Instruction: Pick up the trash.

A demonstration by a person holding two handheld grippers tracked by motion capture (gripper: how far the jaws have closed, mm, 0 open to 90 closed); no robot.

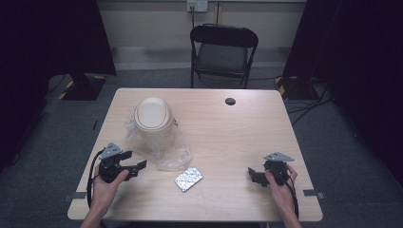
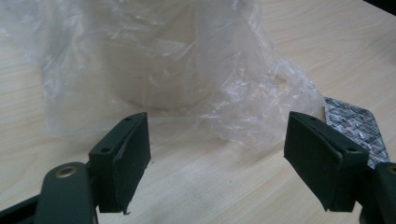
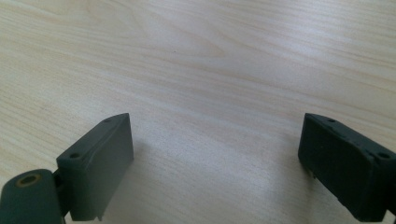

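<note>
A beige bin with a domed swing lid (image 1: pixel 153 118) stands on the left half of the wooden table (image 1: pixel 237 137), with a crumpled clear plastic bag (image 1: pixel 171 154) gathered round its base. A silver foil packet (image 1: pixel 188 178) lies flat just right of the bag. My left gripper (image 1: pixel 135 164) is held near the bag's front left edge, open and holding nothing. In the left gripper view the bag (image 2: pixel 243 107) lies ahead of the left gripper (image 2: pixel 217 140), the bin (image 2: pixel 154 70) shows dimly through it, and the packet (image 2: pixel 357 126) is at the right. My right gripper (image 1: pixel 254 175) is open over bare wood (image 3: pixel 215 144).
A black folding chair (image 1: pixel 223 52) stands behind the table's far edge. A small black round cap (image 1: pixel 230 101) sits in the tabletop near the back. A dark stand base (image 1: pixel 83 88) is on the floor at the far left, and cables (image 1: pixel 309 102) lie at the far right.
</note>
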